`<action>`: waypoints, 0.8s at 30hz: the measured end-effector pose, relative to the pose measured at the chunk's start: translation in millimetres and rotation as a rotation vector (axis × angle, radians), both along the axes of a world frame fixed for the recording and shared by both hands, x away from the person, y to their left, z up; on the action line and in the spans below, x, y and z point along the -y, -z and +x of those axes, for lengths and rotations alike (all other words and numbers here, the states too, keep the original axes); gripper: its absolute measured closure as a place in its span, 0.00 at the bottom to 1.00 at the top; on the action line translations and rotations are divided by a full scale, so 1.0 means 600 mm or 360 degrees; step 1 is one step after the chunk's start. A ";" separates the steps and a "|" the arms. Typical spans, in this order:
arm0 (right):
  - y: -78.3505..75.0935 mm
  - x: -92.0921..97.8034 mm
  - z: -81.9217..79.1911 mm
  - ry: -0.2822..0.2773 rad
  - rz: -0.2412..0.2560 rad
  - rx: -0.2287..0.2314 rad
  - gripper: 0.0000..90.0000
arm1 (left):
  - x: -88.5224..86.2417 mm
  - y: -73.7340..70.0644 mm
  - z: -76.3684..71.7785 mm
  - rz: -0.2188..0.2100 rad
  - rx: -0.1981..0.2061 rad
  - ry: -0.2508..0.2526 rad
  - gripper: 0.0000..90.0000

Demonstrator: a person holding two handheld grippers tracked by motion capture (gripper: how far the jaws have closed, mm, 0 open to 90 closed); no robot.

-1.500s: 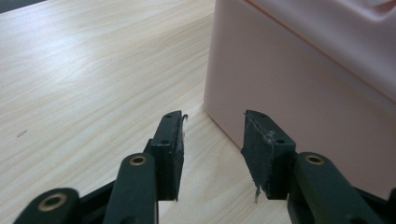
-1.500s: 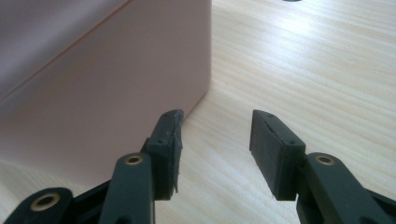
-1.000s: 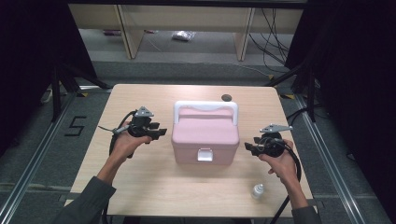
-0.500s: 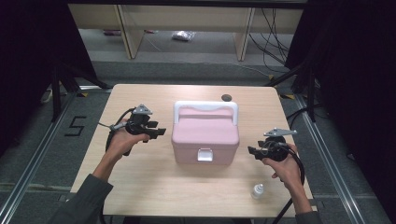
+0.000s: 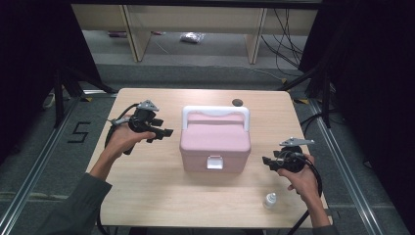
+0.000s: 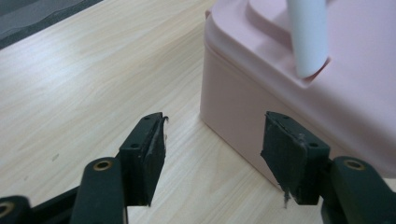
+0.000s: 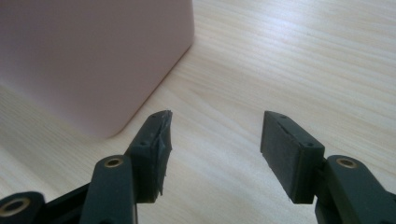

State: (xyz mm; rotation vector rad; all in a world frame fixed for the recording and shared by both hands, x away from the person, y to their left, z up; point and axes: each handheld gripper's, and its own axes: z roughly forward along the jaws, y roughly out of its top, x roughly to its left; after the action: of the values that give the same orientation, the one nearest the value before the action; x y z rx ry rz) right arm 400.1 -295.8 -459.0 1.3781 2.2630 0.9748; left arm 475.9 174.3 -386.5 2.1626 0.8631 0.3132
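A closed pink box (image 5: 215,142) with a white handle (image 5: 215,110) and a white front latch (image 5: 214,162) stands in the middle of the wooden table (image 5: 147,196). My left gripper (image 5: 166,132) is open just left of the box, jaws pointing at its left side. In the left gripper view the box corner (image 6: 280,79) and one end of the handle (image 6: 308,37) are close ahead of the gripper (image 6: 212,154). My right gripper (image 5: 266,160) is open just right of the box's front corner. The right gripper view shows that corner (image 7: 93,60) beyond the empty gripper (image 7: 215,154).
A small white bottle (image 5: 269,199) stands near the table's front right edge, below my right hand. A dark round object (image 5: 237,102) lies at the back of the table behind the box. Shelving and cables are on the floor beyond.
My left gripper has risen slightly and moved closer to the box's left side. My right gripper has shifted down and right, nearer the front of the table.
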 end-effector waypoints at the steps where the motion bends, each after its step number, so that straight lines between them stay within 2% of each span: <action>1: 0.002 0.001 0.000 -0.0001 0.0006 -0.0012 0.48 | 0.000 -0.005 0.001 -0.0001 -0.0001 0.0012 0.41; 4: 0.006 0.006 0.000 0.0001 0.0015 -0.0004 0.47 | 0.003 -0.022 0.004 0.0024 0.0006 0.0028 0.37; 5: 0.007 0.004 -0.003 0.0040 0.0049 -0.0051 0.47 | 0.003 -0.027 0.006 0.0024 -0.0001 0.0032 0.36; 6: 0.010 0.011 0.001 0.0006 0.0020 -0.0026 0.46 | 0.004 -0.033 0.007 0.0034 -0.0002 0.0039 0.35; 7: 0.012 0.016 0.003 -0.0002 0.0031 -0.0007 0.46 | 0.004 -0.039 0.008 0.0041 0.0000 0.0054 0.35; 8: 0.014 0.020 0.003 0.0019 0.0039 -0.0031 0.45 | 0.004 -0.044 0.009 0.0042 0.0004 0.0068 0.34; 10: 0.020 0.032 0.004 0.0039 0.0022 -0.0015 0.44 | 0.009 -0.061 0.012 0.0032 0.0008 0.0092 0.33; 12: 0.017 0.033 0.002 0.0057 0.0021 -0.0024 0.44 | 0.012 -0.066 0.013 0.0034 0.0014 0.0106 0.32; 15: 0.014 0.034 -0.004 0.0087 0.0036 -0.0031 0.43 | 0.025 -0.081 0.017 0.0072 0.0024 0.0149 0.32; 16: 0.019 0.039 -0.001 0.0032 0.0024 0.0049 0.43 | 0.028 -0.085 0.018 0.0097 0.0036 0.0160 0.31; 17: 0.016 0.038 -0.005 0.0070 0.0008 -0.0006 0.43 | 0.035 -0.091 0.019 0.0135 0.0062 0.0171 0.31; 18: 0.018 0.038 -0.006 0.0063 0.0014 0.0008 0.43 | 0.039 -0.095 0.019 0.0157 0.0067 0.0187 0.31; 19: 0.019 0.039 -0.007 0.0067 -0.0007 -0.0010 0.43 | 0.044 -0.099 0.020 0.0173 0.0067 0.0205 0.31; 21: 0.020 0.037 -0.008 0.0083 0.0007 -0.0040 0.43 | 0.053 -0.107 0.021 0.0209 0.0075 0.0231 0.31; 22: 0.023 0.038 -0.007 0.0062 -0.0014 -0.0016 0.43 | 0.056 -0.109 0.021 0.0213 0.0072 0.0236 0.31; 24: 0.020 0.036 -0.009 0.0074 -0.0004 -0.0031 0.43 | 0.065 -0.115 0.023 0.0226 0.0078 0.0242 0.31</action>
State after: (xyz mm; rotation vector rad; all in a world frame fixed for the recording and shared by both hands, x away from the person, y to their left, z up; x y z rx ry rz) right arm 394.8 -317.5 -471.1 1.4380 2.2350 0.9471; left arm 489.8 135.4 -317.5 2.3268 0.6621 0.3582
